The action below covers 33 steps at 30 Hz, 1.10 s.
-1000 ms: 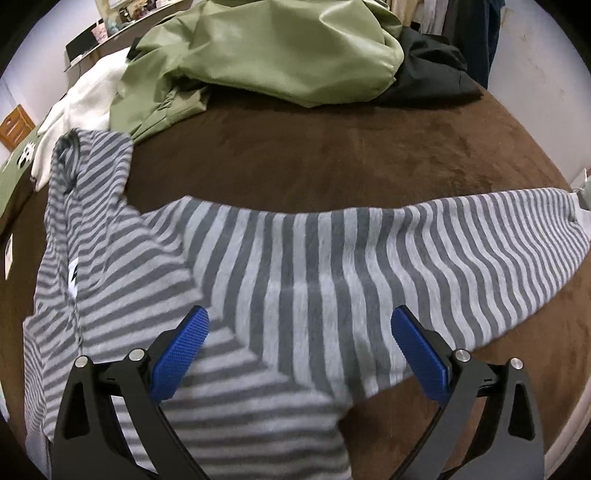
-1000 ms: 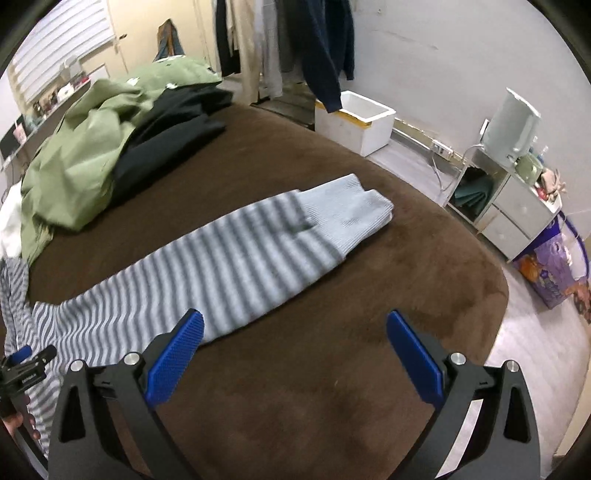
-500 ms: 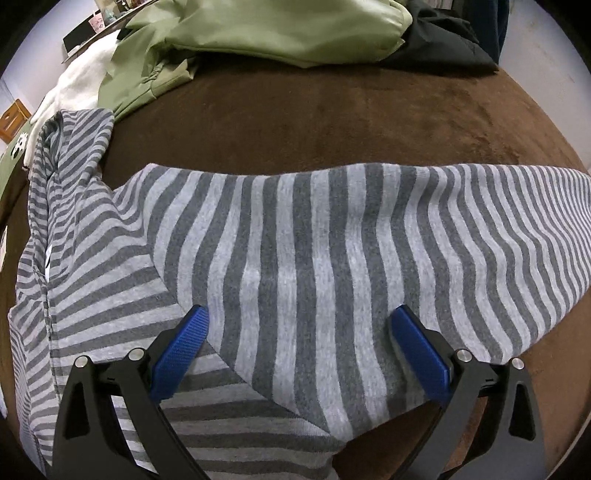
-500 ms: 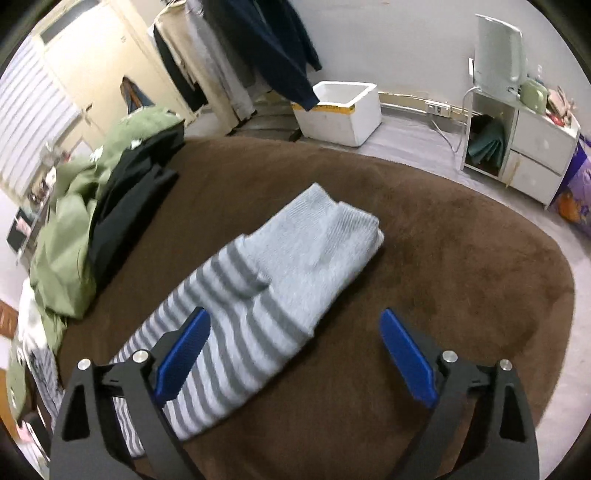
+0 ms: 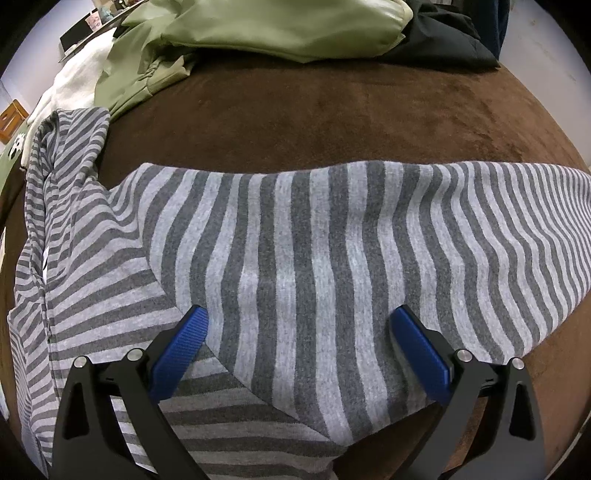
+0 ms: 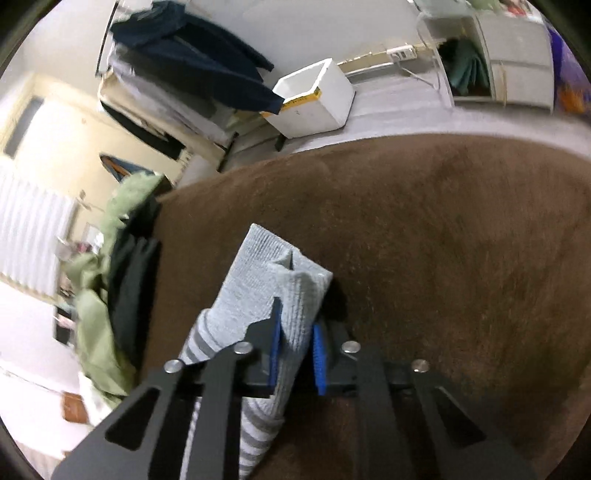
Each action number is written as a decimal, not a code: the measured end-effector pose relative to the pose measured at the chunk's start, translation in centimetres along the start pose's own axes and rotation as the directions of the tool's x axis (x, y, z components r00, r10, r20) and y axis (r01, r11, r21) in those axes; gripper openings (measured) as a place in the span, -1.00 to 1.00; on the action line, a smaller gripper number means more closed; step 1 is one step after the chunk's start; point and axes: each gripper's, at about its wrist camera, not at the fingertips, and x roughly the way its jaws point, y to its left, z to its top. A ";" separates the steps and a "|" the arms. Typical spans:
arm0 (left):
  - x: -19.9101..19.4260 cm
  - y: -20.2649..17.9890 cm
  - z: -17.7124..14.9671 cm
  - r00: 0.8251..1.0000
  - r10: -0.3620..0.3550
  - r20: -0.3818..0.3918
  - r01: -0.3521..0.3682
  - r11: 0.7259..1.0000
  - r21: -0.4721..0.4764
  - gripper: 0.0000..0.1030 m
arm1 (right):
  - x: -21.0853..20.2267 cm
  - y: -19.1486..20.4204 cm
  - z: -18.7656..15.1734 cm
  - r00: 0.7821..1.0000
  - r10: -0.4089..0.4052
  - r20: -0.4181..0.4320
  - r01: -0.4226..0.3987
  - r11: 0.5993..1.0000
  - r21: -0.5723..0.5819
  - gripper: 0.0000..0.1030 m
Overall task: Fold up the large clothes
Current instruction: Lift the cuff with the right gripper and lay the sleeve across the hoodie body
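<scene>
**Cuff Pinched, Sleeve Spread**

Right claw (image 6: pixel 295 360) first: its jaws had just been closing, and they were clenched on the plain grey ribbed cuff (image 6: pixel 273 273) of the striped sweater's sleeve, the knit bunched up between my blue pads (image 6: pixel 275 347). Beyond the pads the cuff stood folded and puckered above the brown bed cover (image 6: pixel 443 240). Far off on the floor sat a white foam box (image 6: pixel 314 99), with dark clothes (image 6: pixel 192 62) hanging to its left.

On my other side the left claw (image 5: pixel 299 345) stood released, its blue pads wide apart just over the striped sweater (image 5: pixel 295 258); whether the tips touched the cloth I could not tell. That sleeve ran out flat to the right across the cover, while the body lay to the near left. At the far edge lay a green jacket (image 5: pixel 266 29), with a black garment (image 5: pixel 443 40) to its right and something white (image 5: pixel 74 81) to its left.
</scene>
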 end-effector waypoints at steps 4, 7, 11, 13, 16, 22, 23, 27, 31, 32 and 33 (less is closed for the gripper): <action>-0.1 -0.3 -0.4 1.000 0.010 0.012 -0.010 1.000 -0.001 0.90 | -0.3 0.4 -0.4 1.000 0.000 0.010 0.001 0.999 -0.040 -0.78; -0.2 -0.7 -0.9 0.999 0.024 0.035 -0.025 1.000 0.014 0.90 | -1.0 1.2 -0.3 0.999 0.025 0.029 -0.023 0.998 -0.054 -0.79; -0.3 -0.4 -0.9 0.999 0.019 0.031 -0.019 1.000 0.005 0.90 | -2.4 4.2 0.0 0.998 0.056 0.039 -0.051 0.990 -0.134 -0.79; -0.5 -0.3 -0.7 0.999 0.020 0.026 -0.020 1.000 0.000 0.90 | -3.6 6.7 -0.2 0.996 0.081 0.038 -0.072 0.979 -0.190 -0.79; -1.1 -0.2 -0.3 1.000 0.012 0.018 -0.012 1.000 -0.012 0.88 | -5.8 10.9 -1.0 0.992 0.126 0.029 -0.113 0.952 -0.283 -0.79; -5.2 1.2 0.8 0.998 0.000 0.069 0.003 0.999 -0.037 0.88 | -11.3 20.6 -4.6 0.969 0.247 0.001 -0.217 0.853 -0.474 -0.79; -6.3 1.7 0.9 0.997 0.001 0.081 0.003 0.999 -0.045 0.88 | -12.1 22.1 -5.3 0.963 0.269 -0.005 -0.236 0.836 -0.495 -0.79; -10.3 4.8 0.6 0.992 0.027 0.122 -0.018 0.997 -0.076 0.88 | -15.4 28.0 -8.5 0.926 0.374 -0.055 -0.340 0.761 -0.553 -0.79; -13.3 9.0 -0.6 0.987 0.066 0.143 -0.047 0.990 -0.134 0.88 | -17.9 34.1 -12.4 0.854 0.497 -0.156 -0.492 0.671 -0.555 -0.79; -14.0 10.3 -1.0 0.987 0.079 0.142 -0.058 0.987 -0.150 0.88 | -18.5 35.5 -13.4 0.838 0.516 -0.176 -0.516 0.647 -0.562 -0.80; -14.5 11.3 -1.5 0.986 0.093 0.139 -0.070 0.984 -0.162 0.88 | -18.9 37.0 -14.5 0.820 0.536 -0.201 -0.545 0.621 -0.563 -0.79</action>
